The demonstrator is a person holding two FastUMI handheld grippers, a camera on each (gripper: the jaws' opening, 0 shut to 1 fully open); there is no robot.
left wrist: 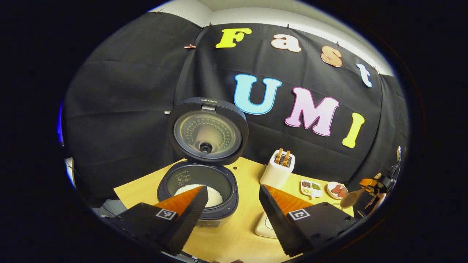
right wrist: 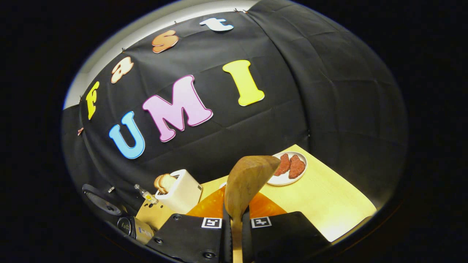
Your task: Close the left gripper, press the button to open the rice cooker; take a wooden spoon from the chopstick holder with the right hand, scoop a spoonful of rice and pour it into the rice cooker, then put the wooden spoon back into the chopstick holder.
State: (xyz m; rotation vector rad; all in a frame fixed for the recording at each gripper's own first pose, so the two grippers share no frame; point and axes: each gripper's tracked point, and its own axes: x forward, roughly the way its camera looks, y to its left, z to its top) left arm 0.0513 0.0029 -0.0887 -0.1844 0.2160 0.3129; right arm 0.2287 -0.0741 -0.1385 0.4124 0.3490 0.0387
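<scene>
Pale wood desk (left wrist: 241, 233) carries everything, ringed by the black cloth wall. Biggest thing on it: the rice cooker (left wrist: 199, 190), lid (left wrist: 207, 130) swung fully up and standing near upright, white rice (left wrist: 215, 195) lying in the dark inner pot. Left claw (left wrist: 234, 201) hangs just in front of the cooker, fingers spread wide apart, grasping nothing. To the right of the cooker, a white toaster (left wrist: 276, 171) with two browned slices poking from its slots; in the right gripper view the same toaster (right wrist: 181, 193) sits left of centre. Past it, a small white divided dish (left wrist: 311, 188) of grains, then a round white plate (left wrist: 336, 190) with reddish meat slices, seen also near the far desk edge in the right gripper view (right wrist: 289, 175). At the far right of the left gripper view, the right claw (left wrist: 373, 184) is held off the desk edge, wooden spoon (left wrist: 351, 198) jutting from it toward the plate. Right claw (right wrist: 234, 226) is clenched on the wooden spoon (right wrist: 248, 179), both fingers pressing the handle, bowl raised above the desk and tilted up. Whether the bowl carries rice: cannot tell.
</scene>
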